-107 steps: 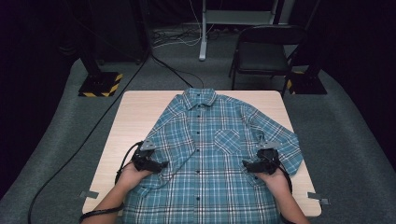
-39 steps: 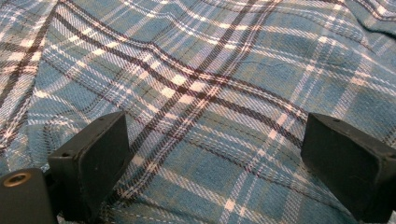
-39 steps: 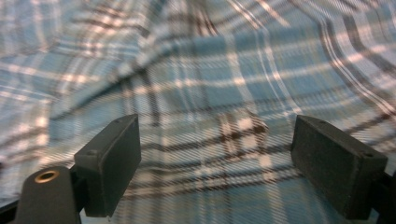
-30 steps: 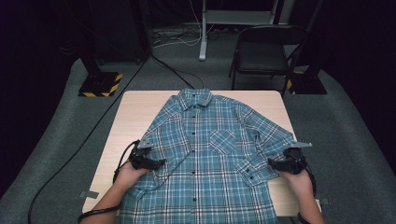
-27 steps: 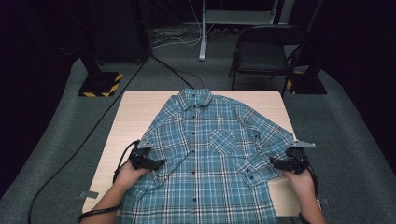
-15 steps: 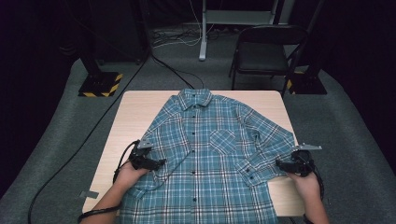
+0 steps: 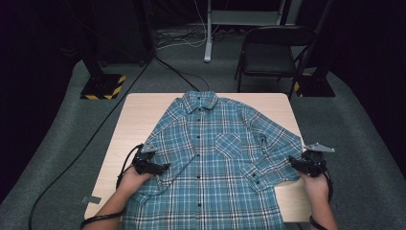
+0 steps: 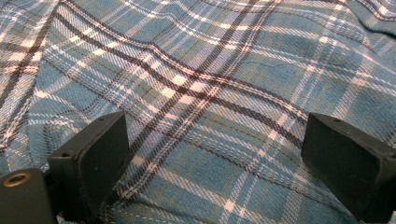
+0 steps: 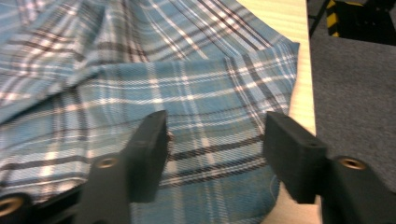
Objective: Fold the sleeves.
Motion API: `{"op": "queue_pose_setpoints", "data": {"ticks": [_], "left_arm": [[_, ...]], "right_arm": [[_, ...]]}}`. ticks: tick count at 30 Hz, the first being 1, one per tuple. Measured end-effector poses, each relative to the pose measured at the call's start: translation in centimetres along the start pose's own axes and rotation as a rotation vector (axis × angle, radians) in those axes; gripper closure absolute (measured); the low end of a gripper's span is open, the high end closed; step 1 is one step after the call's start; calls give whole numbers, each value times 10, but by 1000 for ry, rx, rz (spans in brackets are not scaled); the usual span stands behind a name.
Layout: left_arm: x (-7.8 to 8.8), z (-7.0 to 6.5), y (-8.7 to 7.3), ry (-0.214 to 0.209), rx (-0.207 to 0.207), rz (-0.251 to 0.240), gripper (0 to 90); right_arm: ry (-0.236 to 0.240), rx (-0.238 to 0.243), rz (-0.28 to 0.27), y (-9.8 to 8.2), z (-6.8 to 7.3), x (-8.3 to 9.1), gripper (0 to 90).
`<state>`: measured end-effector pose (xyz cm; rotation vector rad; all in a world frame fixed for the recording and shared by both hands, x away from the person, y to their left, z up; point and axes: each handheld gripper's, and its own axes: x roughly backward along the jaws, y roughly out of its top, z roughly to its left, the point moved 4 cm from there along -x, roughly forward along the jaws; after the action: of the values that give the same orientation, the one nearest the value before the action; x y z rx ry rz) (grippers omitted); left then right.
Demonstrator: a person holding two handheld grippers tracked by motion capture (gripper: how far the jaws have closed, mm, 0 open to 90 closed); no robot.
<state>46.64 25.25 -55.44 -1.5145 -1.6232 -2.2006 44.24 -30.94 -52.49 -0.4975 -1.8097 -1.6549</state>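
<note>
Plaid shirt [image 7: 218,163] spread front-up across the wooden table [image 7: 143,115], collar toward 12 o'clock. Left gripper [image 7: 158,168], at 8 o'clock, rests on the fabric with jaws wide apart. Right gripper [image 7: 293,163], at 4 o'clock, has just been closing; the sleeve [image 9: 210,121] lies between its half-parted jaws, not yet pinched.

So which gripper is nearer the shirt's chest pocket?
Right. The right gripper sits at the sleeve cuff just beyond the chest pocket; the left gripper rests across the button placket, farther off.
</note>
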Motion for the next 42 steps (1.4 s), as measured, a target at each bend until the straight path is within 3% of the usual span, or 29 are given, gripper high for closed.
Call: {"op": "queue_pose_setpoints", "data": {"ticks": [4,6,9,12,17,21,27,29,32,37,42], "left_arm": [[0,0,0,3,1,-1,76],[0,-1,0,7,4,-2,76],[0,-1,0,7,4,-2,76],[0,-1,0,6,4,-1,75],[0,-1,0,7,4,-1,75],[0,-1,0,7,3,-2,75],[0,-1,0,13,7,-3,74],[0,-1,0,13,7,-3,74],[0,-1,0,14,7,-3,74],[0,-1,0,14,7,-3,74],[0,-1,0,14,7,-3,74]], "right_arm": [[-15,-6,47,-5,-5,-10,530],[-3,-9,75,-7,-6,-14,604],[13,-17,84,-7,-5,-14,637],[5,10,86,-4,-4,-12,618],[-25,-55,23,7,-15,-12,580],[-84,-60,22,8,-25,-17,551],[-102,-67,47,7,-30,-29,530],[-110,-81,31,8,-33,-30,507],[-111,-123,16,10,-38,-32,495],[-89,-128,39,10,-46,-38,488],[-56,-96,50,13,-42,-39,636]]}}
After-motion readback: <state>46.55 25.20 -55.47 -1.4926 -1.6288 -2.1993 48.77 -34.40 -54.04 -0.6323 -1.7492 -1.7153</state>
